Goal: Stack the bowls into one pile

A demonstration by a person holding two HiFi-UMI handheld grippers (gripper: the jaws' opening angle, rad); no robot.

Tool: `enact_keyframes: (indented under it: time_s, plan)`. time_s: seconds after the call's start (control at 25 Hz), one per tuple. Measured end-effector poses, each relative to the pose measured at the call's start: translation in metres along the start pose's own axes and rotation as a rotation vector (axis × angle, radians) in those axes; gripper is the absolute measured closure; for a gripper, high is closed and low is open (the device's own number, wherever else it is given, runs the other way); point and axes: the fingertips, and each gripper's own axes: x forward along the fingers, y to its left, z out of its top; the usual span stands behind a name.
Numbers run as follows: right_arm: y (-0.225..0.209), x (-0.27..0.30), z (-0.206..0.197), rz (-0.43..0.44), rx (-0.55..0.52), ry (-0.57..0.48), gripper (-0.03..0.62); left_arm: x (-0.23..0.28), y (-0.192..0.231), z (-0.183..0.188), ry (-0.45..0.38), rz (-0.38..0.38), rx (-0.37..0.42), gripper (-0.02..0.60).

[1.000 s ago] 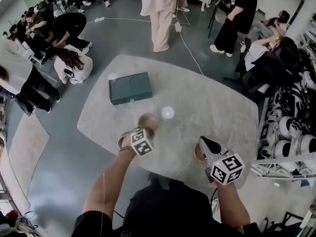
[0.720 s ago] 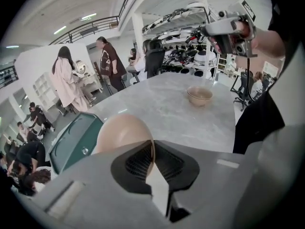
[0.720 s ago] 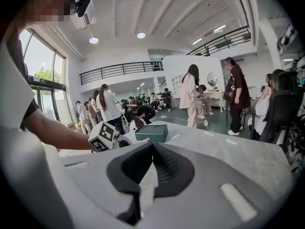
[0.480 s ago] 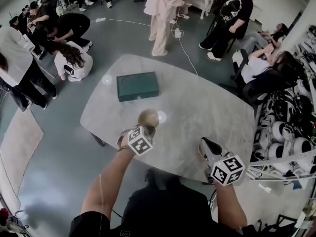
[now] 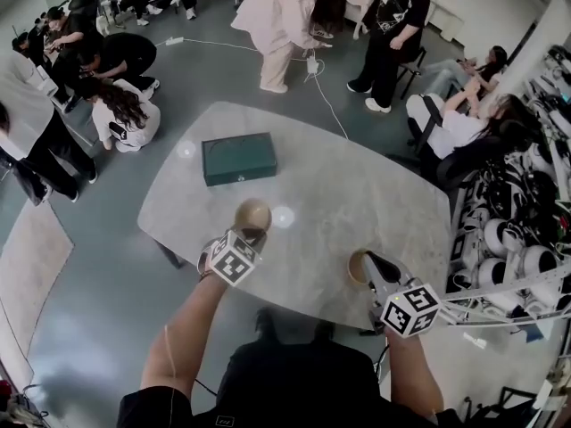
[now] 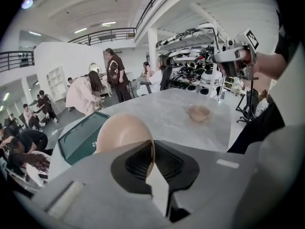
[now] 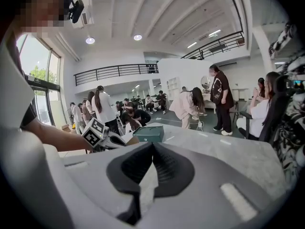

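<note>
My left gripper (image 5: 251, 236) is shut on the rim of a tan bowl (image 5: 252, 214) and holds it tilted above the marble table (image 5: 384, 194). In the left gripper view the bowl (image 6: 121, 132) fills the space ahead of the jaws, its edge pinched between the pads. A second tan bowl (image 5: 357, 268) stands on the table near the front right edge, and shows in the left gripper view as the second bowl (image 6: 199, 112). My right gripper (image 5: 376, 263) hangs above it, jaws shut with nothing between them (image 7: 151, 151).
A dark green box (image 5: 237, 158) lies flat on the far left part of the table. Several people stand and crouch on the floor beyond the table. White equipment is stacked on racks (image 5: 526, 239) to the right.
The left gripper has risen with the bowl and rolled, so the bowl now sits at a different tilt. The right gripper has shifted slightly beside the second bowl.
</note>
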Motion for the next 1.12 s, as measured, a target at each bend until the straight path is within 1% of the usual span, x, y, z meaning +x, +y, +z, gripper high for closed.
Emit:
enact_keyframes:
  time_s: [0.2,0.4,0.52,0.64,0.72,0.8,0.96,1.12]
  plan:
    - [-0.029,-0.016,0.001,0.029,0.014,-0.020,0.589,-0.001,-0.020,0.032,-0.041,0.032,-0.047,0.561]
    - [-0.067,-0.039,0.000,0.073,0.023,-0.043,0.589,0.008,-0.050,0.070,-0.058,0.074,-0.076,0.561]
    - [-0.088,-0.052,-0.003,0.100,0.029,-0.051,0.589,0.015,-0.066,0.090,-0.070,0.102,-0.123,0.561]
    - [-0.110,-0.067,-0.006,0.128,0.038,-0.061,0.589,0.020,-0.083,0.114,-0.104,0.134,-0.181,0.561]
    - [-0.124,-0.075,-0.007,0.145,0.043,-0.068,0.589,0.026,-0.096,0.130,-0.121,0.152,-0.204,0.561]
    - [-0.139,-0.084,-0.009,0.160,0.046,-0.072,0.589,0.033,-0.111,0.144,-0.129,0.162,-0.208,0.561]
    - [-0.164,-0.101,-0.016,0.185,0.046,-0.068,0.589,0.045,-0.144,0.168,-0.129,0.171,-0.188,0.561]
    - [-0.181,-0.111,-0.019,0.185,0.050,-0.064,0.589,0.053,-0.168,0.188,-0.140,0.159,-0.170,0.561]
